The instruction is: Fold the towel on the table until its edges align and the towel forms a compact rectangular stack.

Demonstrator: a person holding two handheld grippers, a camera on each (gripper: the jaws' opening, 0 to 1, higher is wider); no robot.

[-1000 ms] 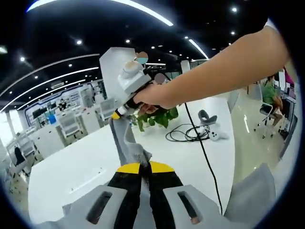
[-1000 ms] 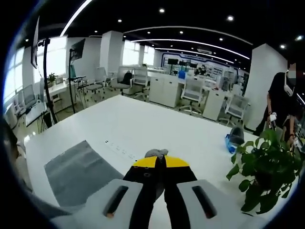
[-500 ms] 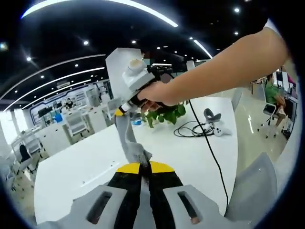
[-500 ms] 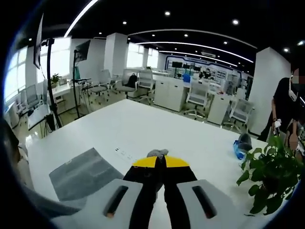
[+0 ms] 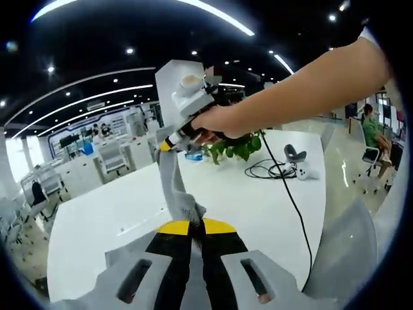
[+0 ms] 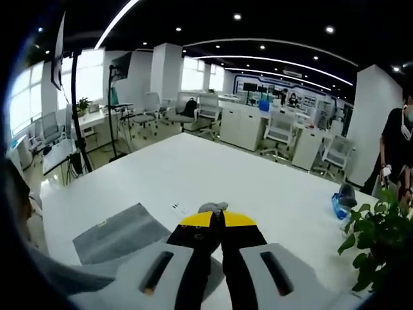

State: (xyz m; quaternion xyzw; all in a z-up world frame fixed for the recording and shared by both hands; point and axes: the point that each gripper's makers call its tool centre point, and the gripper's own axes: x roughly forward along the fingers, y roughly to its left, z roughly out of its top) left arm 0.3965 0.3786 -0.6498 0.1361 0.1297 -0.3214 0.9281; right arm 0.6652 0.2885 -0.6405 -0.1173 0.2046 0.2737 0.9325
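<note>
- My left gripper (image 5: pixel 197 226) has its yellow-tipped jaws pressed together on a bunch of the grey towel (image 5: pixel 173 187); the cloth comes out just above the tips.
- From there, in the left gripper view, the towel rises as a narrow stretched strip up to my right gripper (image 5: pixel 173 143), which my hand (image 5: pixel 216 123) holds high above the white table (image 5: pixel 97 213).
- The yellow tips of the right gripper pinch the upper end of that strip, so the towel is held taut between my two grippers, lifted off the table at this part.
- In the right gripper view, the right gripper (image 6: pixel 216 218) is also closed, with a small grey tuft of towel (image 6: pixel 211 206) showing just over the joined tips.
- In the same view more grey cloth (image 6: pixel 122 229) lies flat on the table (image 6: pixel 213 174) to the lower left, beside the gripper body.
- A green potted plant (image 5: pixel 235 145) stands on the table behind my hand, and black cables (image 5: pixel 271 169) with a white controller (image 5: pixel 303 171) lie further along the tabletop.
- In the right gripper view the plant (image 6: pixel 381 239) is at the right edge, and a blue object (image 6: pixel 340 205) rests near it on the table.
- A person in dark clothes (image 6: pixel 395 145) stands at the far right beyond the table.
</note>
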